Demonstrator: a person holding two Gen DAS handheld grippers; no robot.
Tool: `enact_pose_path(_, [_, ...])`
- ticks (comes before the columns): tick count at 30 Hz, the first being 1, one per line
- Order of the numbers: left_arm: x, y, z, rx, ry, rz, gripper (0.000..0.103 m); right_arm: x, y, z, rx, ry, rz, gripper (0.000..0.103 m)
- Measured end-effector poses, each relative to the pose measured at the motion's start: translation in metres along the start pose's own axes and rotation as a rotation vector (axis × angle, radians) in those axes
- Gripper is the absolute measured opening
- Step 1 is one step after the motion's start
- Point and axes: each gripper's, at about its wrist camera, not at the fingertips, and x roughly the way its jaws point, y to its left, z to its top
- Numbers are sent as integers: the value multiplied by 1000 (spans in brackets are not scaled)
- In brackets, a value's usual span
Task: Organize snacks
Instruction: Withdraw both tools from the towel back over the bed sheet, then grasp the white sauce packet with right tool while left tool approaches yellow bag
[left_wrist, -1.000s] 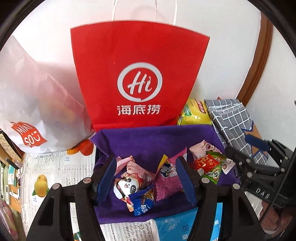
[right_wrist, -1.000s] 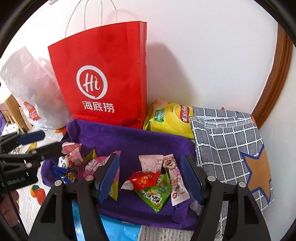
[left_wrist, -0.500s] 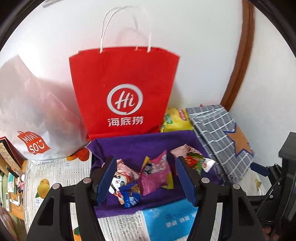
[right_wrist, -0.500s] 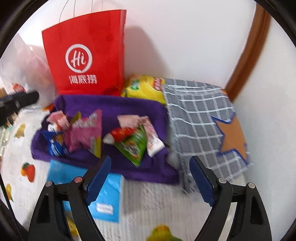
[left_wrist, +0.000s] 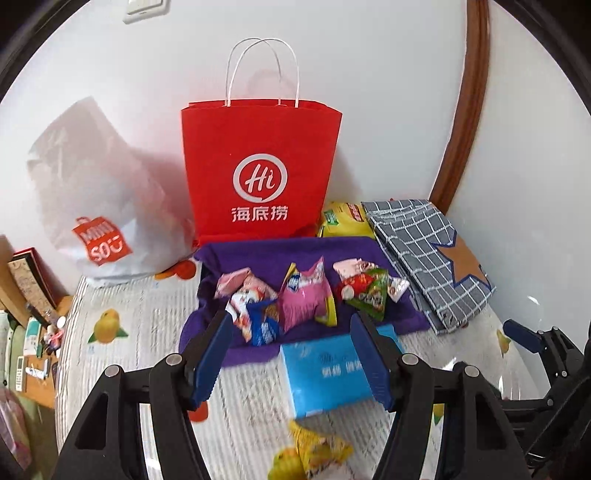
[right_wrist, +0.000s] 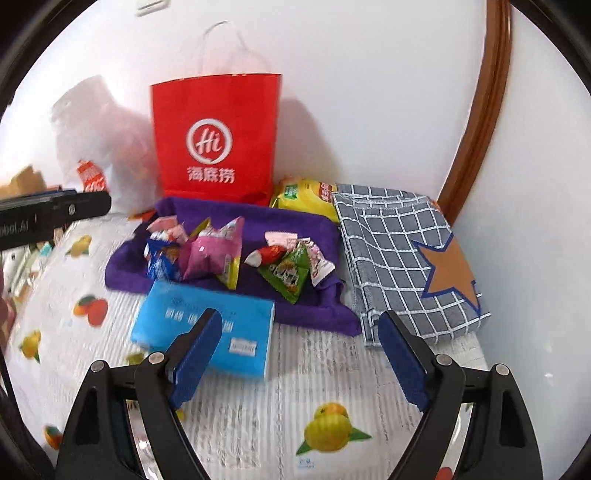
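Several snack packets lie on a purple cloth (left_wrist: 266, 254) (right_wrist: 295, 225): a pink packet (left_wrist: 303, 295) (right_wrist: 212, 253), a blue one (left_wrist: 260, 323) (right_wrist: 162, 260), a green one (left_wrist: 369, 295) (right_wrist: 288, 271) and a red one (right_wrist: 267, 254). My left gripper (left_wrist: 291, 356) is open and empty, held back above the table in front of the cloth. My right gripper (right_wrist: 299, 356) is open and empty, also back from the cloth. The right gripper shows at the right edge of the left wrist view (left_wrist: 535, 339).
A red paper bag (left_wrist: 258, 173) (right_wrist: 218, 136) stands behind the cloth against the wall. A white plastic bag (left_wrist: 99, 206) is to its left. A yellow chip bag (right_wrist: 303, 195) and a grey checked cloth (right_wrist: 406, 258) lie right. A blue tissue pack (left_wrist: 325, 373) (right_wrist: 207, 325) lies in front.
Both grippers have pulled back and up from the cloth, so the snacks look smaller and the tissue pack and fruit-print tablecloth have come into view. Both stay open and empty.
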Motion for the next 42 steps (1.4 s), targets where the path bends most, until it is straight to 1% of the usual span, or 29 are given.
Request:
enact_pose_path(4, [-12, 1, -19, -13, 11, 10, 64, -8, 9, -19, -11, 9, 87, 83])
enact_pose_path(6, [-16, 2, -28, -17, 17, 9, 64, -12, 16, -27, -17, 10, 99, 83])
enact_pose_path(8, [-21, 1, -37, -14, 21, 13, 64, -18, 20, -35, -18, -7, 108, 83])
enact_pose_path(10, [-26, 0, -45, -9, 17, 21, 64, -20, 21, -39, 3, -9, 128, 84])
enact_pose_path(12, [-30, -1, -53, -3, 10, 25, 64, -23, 20, -45, 40, -11, 175, 88])
enact_pose_path(14, [-33, 0, -59, -2, 7, 36, 64, -25, 17, -50, 82, -19, 207, 88])
enact_pose_path(17, [-34, 3, -69, -4, 12, 52, 64, -22, 17, -56, 119, -7, 219, 88])
enact_pose_path(19, [-33, 10, -76, -21, 22, 44, 64, -18, 20, -60, 123, 5, 218, 88])
enact_pose_path(21, [-32, 17, -82, -39, 32, 43, 64, -15, 24, -65, 124, 10, 241, 87])
enact_pose_path(23, [-28, 25, -86, -57, 42, 53, 64, -11, 32, -70, 117, 20, 271, 86])
enact_pose_path(26, [-21, 39, -93, -84, 75, 59, 64, -2, 50, -79, 78, 57, 307, 79])
enact_pose_path(33, [-11, 61, -104, -119, 106, 65, 64, 20, 93, -103, -16, 135, 413, 66])
enact_pose_path(38, [-2, 68, -110, -126, 127, 62, 64, 35, 111, -116, -50, 182, 450, 65])
enact_pose_path(41, [3, 70, -113, -126, 137, 52, 64, 46, 119, -124, -75, 232, 486, 65])
enact_pose_path(42, [4, 71, -113, -128, 140, 51, 64, 48, 120, -127, -81, 238, 485, 65])
